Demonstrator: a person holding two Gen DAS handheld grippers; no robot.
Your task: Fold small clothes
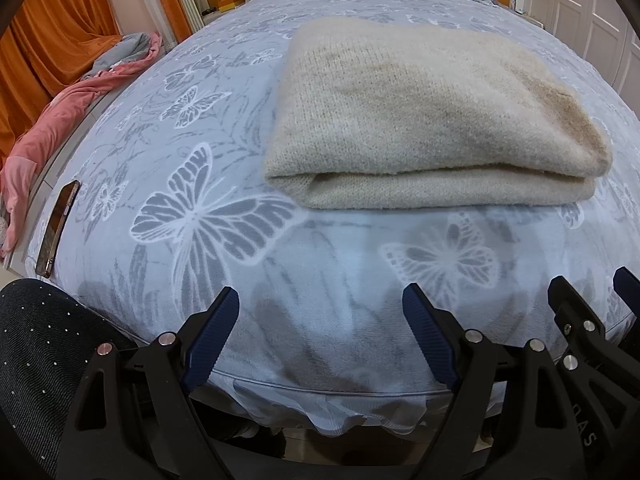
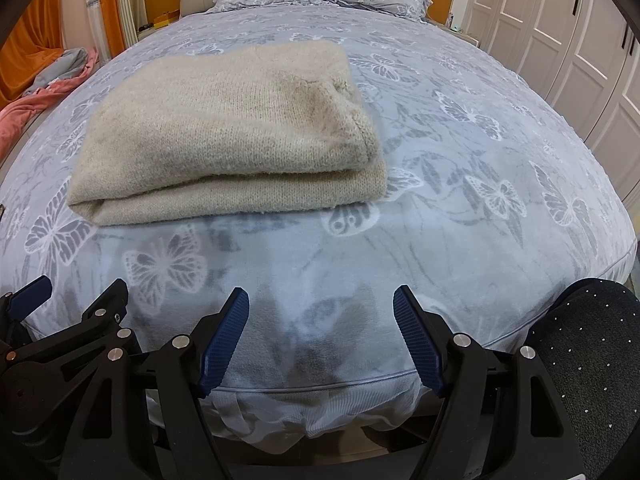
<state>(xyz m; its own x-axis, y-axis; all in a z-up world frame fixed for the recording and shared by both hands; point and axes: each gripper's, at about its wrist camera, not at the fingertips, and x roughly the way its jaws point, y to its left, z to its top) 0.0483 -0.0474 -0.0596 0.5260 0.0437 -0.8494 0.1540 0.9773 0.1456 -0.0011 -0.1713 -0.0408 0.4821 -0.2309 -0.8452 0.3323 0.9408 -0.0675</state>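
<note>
We see the cream knit sweater point(image 1: 420, 120) already folded on the bed point(image 1: 200, 128); both tongs, left point(image 1: 320, 336) and right point(image 2: 320, 336), are spread and empty.

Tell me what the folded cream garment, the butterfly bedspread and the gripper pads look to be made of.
Folded cream garment: knitted, probably wool or a fuzzy blend; visible knit rows and a matte, hairy nap.
Butterfly bedspread: soft woven or fleece-like cloth, matte, with the pattern seemingly woven or printed in; fibre uncertain.
Gripper pads: blue, likely rubber or moulded plastic, with a fine ribbed, non-slip texture.
</note>
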